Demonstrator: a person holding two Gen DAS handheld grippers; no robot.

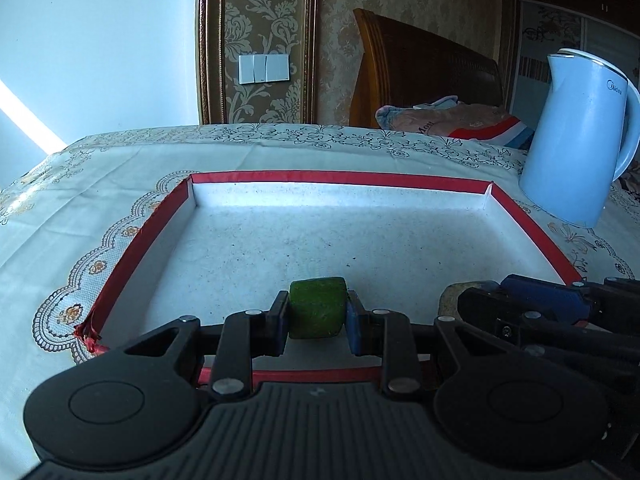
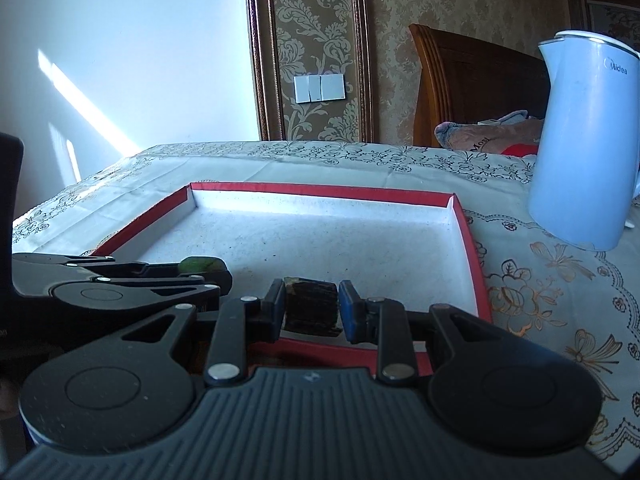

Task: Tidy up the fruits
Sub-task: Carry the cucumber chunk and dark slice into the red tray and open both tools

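Over the red-rimmed tray, left gripper clamps a green piece, right gripper a dark, unidentifiable one.

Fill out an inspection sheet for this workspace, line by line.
Surface: table under a floral tablecloth.
Job's things: red-rimmed tray, white inside, nothing lying in it; green fruit piece; dark brown piece, kind unclear.
Clutter: white kettle right of the tray.
Grippers: left gripper shut on the green fruit piece over the tray's near edge; right gripper shut on the dark brown piece, beside it.
Cables: nothing seen.
Surroundings: patterned wallpaper, wall switches, wooden headboard, folded bedding.
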